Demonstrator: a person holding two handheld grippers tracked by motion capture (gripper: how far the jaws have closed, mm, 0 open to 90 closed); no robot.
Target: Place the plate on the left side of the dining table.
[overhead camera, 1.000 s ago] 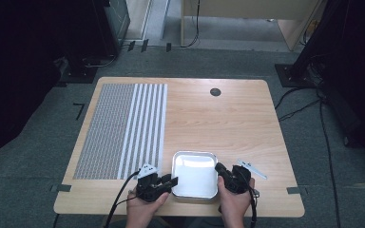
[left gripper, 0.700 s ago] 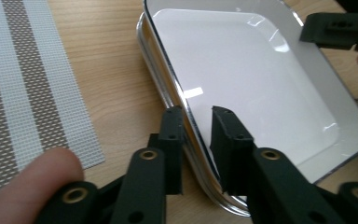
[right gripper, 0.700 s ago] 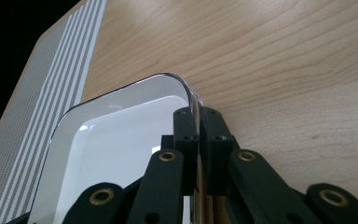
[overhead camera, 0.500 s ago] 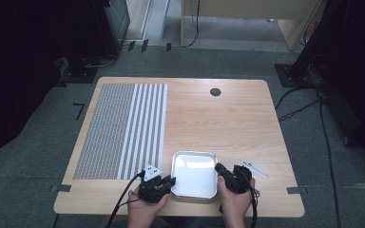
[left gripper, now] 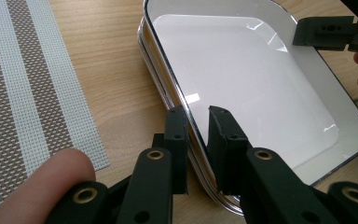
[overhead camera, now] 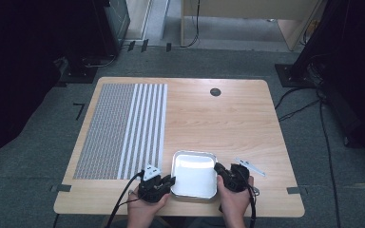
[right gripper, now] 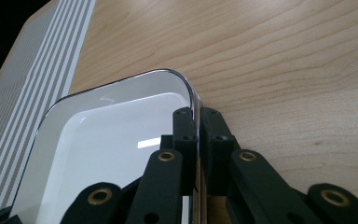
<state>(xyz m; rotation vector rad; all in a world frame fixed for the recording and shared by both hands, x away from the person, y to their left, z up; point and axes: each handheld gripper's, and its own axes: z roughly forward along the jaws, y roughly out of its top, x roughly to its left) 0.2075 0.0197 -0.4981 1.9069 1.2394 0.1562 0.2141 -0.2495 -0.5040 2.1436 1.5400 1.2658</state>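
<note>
Two hands enter from the near edge of the worktop, each gripping a black two-jaw tool. The left tool, held in the left hand, points right, its jaws set astride the tray's left rim with a narrow gap between them, one jaw outside and one inside. The right tool, in the right hand, points left and away, its jaws pressed together on the tray's right rim near the far corner. A cable trails from each tool.

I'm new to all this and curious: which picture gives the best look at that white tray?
The left gripper view: the white tray shows nearly whole, rim and empty inside. The high view shows it small between both hands; the right gripper view shows one corner.
</note>
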